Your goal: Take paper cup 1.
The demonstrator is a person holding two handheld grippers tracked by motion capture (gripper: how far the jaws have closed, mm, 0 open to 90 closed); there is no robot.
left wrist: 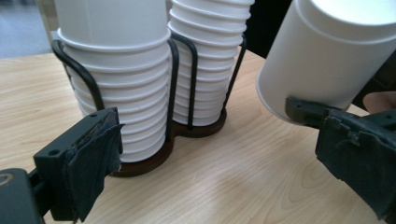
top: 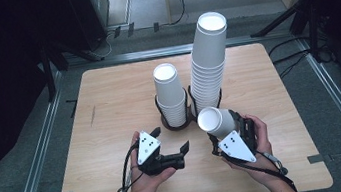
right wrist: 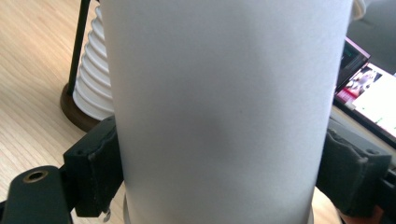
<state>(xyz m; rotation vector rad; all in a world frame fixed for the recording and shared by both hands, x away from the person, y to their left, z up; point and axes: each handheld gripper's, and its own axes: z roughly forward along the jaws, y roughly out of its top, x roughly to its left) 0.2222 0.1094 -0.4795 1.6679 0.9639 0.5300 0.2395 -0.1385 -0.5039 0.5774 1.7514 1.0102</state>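
The high view looks forward and down on the desk [top: 108, 99]. Both gripper views sit low and close, sharing the cup stacks [left wrist: 126, 93] with it.

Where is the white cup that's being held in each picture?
High view: the held cup sits low and right of centre, clamped by the right gripper, tilted, in front of the tall stack.
Left gripper view: upper right corner, tilted.
Right gripper view: front and centre, between the black jaws.
Shared landmark: the dark wire cup holder.
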